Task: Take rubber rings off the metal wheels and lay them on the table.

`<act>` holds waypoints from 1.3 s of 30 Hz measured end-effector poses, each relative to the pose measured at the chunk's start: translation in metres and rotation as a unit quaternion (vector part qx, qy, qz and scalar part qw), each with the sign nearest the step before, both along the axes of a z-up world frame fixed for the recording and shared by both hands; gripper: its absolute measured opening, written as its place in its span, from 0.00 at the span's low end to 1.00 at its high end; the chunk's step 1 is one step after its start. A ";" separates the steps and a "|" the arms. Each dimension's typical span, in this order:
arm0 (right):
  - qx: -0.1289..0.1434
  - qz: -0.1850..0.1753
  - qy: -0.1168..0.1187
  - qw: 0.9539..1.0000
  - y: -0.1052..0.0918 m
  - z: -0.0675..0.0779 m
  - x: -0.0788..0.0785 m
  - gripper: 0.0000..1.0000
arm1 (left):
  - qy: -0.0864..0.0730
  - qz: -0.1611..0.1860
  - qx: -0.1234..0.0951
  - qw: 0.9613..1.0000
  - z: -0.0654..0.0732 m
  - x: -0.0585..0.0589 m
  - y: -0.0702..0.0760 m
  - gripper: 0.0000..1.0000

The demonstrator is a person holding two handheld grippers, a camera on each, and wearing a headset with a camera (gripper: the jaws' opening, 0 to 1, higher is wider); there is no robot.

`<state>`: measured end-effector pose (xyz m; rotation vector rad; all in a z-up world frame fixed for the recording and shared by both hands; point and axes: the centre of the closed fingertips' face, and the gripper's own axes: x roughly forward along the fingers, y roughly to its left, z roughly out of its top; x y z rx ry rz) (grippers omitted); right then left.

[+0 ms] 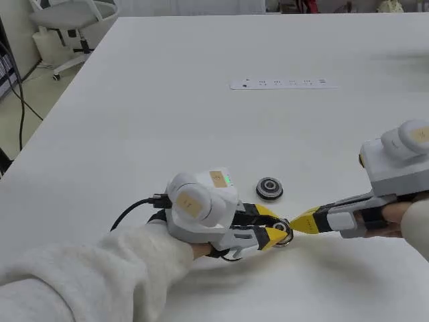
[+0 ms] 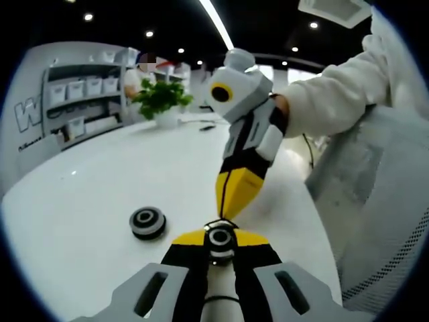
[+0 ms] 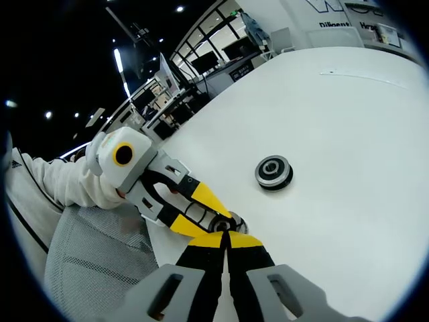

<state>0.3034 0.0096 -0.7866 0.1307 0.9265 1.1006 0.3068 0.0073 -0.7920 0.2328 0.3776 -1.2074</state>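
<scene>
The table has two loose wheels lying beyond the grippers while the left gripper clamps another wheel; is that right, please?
Not quite: only one loose wheel lies on the table beyond the grippers, as the head view shows. The rest holds: the left gripper does clamp another wheel.

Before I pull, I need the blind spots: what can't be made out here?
Left gripper view: rim of the held wheel, covered by the left gripper.
Right gripper view: whether the right gripper pinches rubber; its tips hide the contact.
Head view: contact too small.
</scene>
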 end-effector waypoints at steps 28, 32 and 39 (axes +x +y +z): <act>0.040 -0.018 -0.005 0.999 0.007 0.017 0.007 0.00 | -0.003 0.009 0.000 1.000 0.001 0.001 0.002 0.13; 0.028 -0.022 0.003 0.999 0.003 0.010 0.006 0.00 | 0.005 0.013 0.005 1.000 0.001 0.002 0.001 0.14; 0.018 -0.022 0.006 1.000 0.002 0.006 0.006 0.00 | -0.001 0.008 0.031 0.999 0.001 0.001 0.000 0.14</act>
